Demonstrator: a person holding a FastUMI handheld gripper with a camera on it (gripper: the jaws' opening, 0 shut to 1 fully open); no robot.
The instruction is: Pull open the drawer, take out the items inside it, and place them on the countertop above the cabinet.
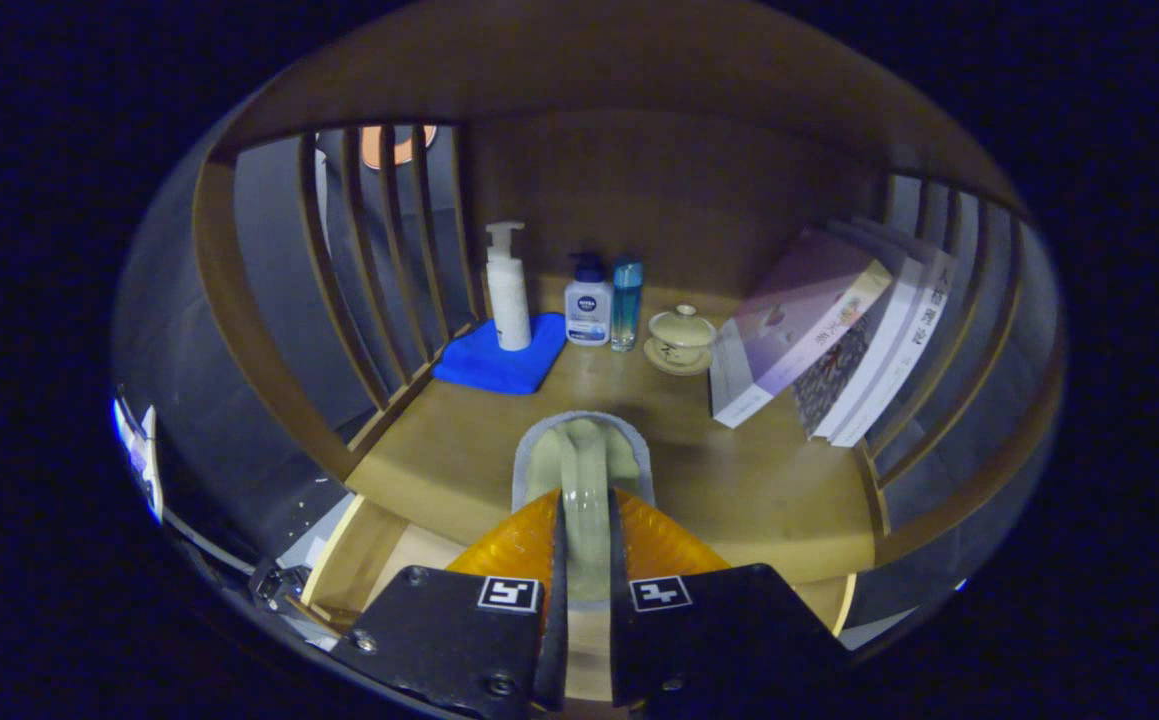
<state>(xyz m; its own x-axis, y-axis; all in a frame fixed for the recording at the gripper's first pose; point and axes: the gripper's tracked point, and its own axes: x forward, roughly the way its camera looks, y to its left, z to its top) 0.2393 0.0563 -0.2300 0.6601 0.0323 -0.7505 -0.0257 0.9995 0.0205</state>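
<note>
Gripper view: I hold tool [584, 540] clamped narrow on pale green item [584, 470], carried over counter [759, 490] above open drawer [379, 560]. Held low, I judge, for set-down short of bottles and books [829, 340].

Reference point: the claw [584, 560]. Directly ahead of it I see a wooden countertop [769, 490], evenly brown and matte. Beyond the claw, a plain wooden back panel [659, 200] closes the far side of the alcove. Left of the claw stands a side frame of upright wooden slats [369, 270]; a matching slatted frame [949, 380] stands to its right. A wooden top board [589, 70] spans overhead. Through the left slats I see a dark grey wall [269, 260]. Lighting is dim, brightest on the countertop.
</note>
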